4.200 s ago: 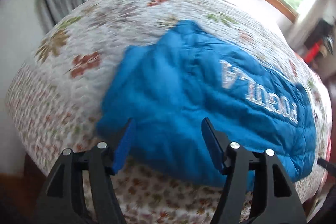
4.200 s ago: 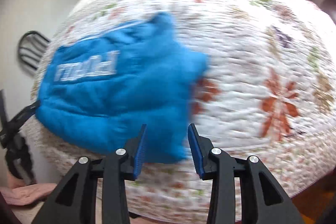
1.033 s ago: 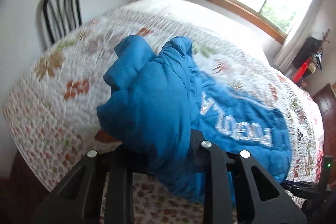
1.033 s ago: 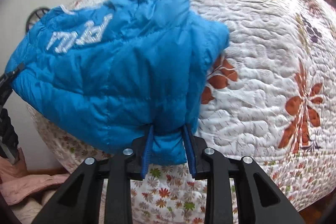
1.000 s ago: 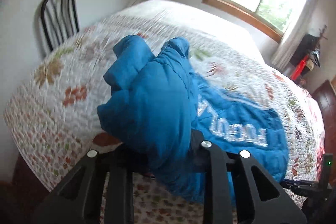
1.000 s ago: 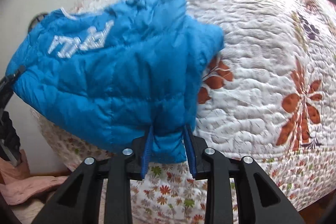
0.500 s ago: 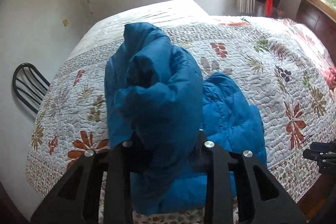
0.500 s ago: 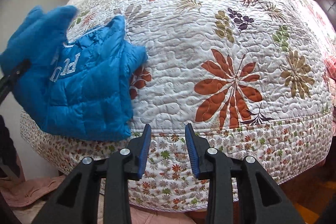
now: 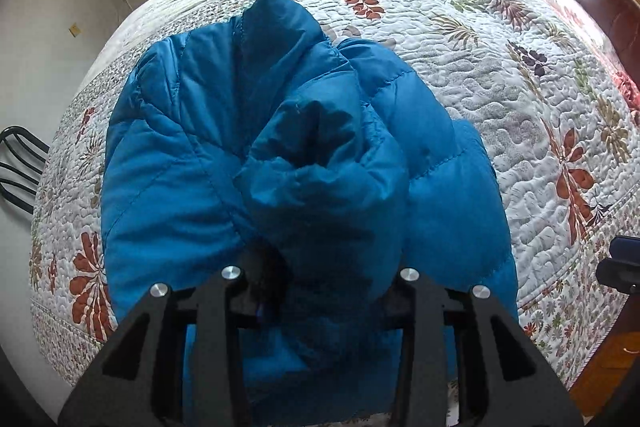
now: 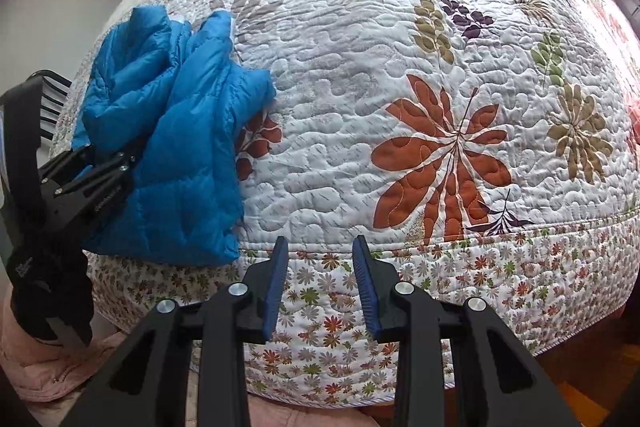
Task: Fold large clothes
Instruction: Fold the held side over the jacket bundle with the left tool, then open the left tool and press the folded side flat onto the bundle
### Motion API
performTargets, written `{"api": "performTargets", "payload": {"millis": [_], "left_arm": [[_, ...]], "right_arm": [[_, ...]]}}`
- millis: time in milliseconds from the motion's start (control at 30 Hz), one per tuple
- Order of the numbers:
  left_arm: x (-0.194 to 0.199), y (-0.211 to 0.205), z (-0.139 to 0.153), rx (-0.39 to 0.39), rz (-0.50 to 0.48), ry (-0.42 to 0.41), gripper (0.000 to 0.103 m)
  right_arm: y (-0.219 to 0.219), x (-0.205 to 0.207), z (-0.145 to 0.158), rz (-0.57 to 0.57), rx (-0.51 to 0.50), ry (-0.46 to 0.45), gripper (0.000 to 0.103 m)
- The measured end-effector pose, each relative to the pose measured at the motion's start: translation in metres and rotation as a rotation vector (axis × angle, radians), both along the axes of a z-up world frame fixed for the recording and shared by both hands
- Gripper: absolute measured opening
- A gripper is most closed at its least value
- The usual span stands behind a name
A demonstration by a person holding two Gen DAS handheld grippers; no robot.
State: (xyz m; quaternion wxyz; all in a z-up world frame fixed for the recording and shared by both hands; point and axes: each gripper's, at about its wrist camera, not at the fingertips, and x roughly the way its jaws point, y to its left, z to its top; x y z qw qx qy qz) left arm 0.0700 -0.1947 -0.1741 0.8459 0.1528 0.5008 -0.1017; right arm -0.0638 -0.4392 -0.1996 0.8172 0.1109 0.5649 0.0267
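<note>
Two hand-held grippers work over a bed (image 10: 440, 75) covered by a white quilt with a leaf and flower print. One blue puffer jacket (image 10: 180, 147) lies bunched at the near left corner of the bed, part of it folded up over the rest.

Left hand-held gripper (image 9: 320, 291): a thick roll of the jacket (image 9: 312, 187) fills the gap between its jaws. The jaws have just been opening, with the fabric between them. The pads are hidden behind the fabric, so whether they press on it cannot be told. In the right wrist view this gripper (image 10: 96, 179) reaches in from the left edge and meets the jacket's near left side.

Right hand-held gripper (image 10: 322, 283): jaws spread apart, blue pads (image 10: 276, 283) visible, nothing between them. It hangs above the near edge of the bed, just right of the jacket and clear of it.

A black chair (image 9: 20, 167) stands against the wall at the left. A pink garment (image 10: 36, 379) lies below the bed at the near left.
</note>
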Motion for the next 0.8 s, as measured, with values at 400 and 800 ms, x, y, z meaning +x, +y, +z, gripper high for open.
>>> {"api": "performTargets", "payload": {"millis": [400, 800], "left_arm": [[-0.006, 0.014, 0.008, -0.069, 0.014, 0.005, 0.036], [-0.021, 0.029, 0.030, -0.119, 0.000, 0.012, 0.040]], "right_arm": [[0.019, 0.023, 0.006, 0.053, -0.002, 0.003, 0.036], [0.043, 0.042, 0.029, 0.102, -0.031, -0.042, 0.043]]}}
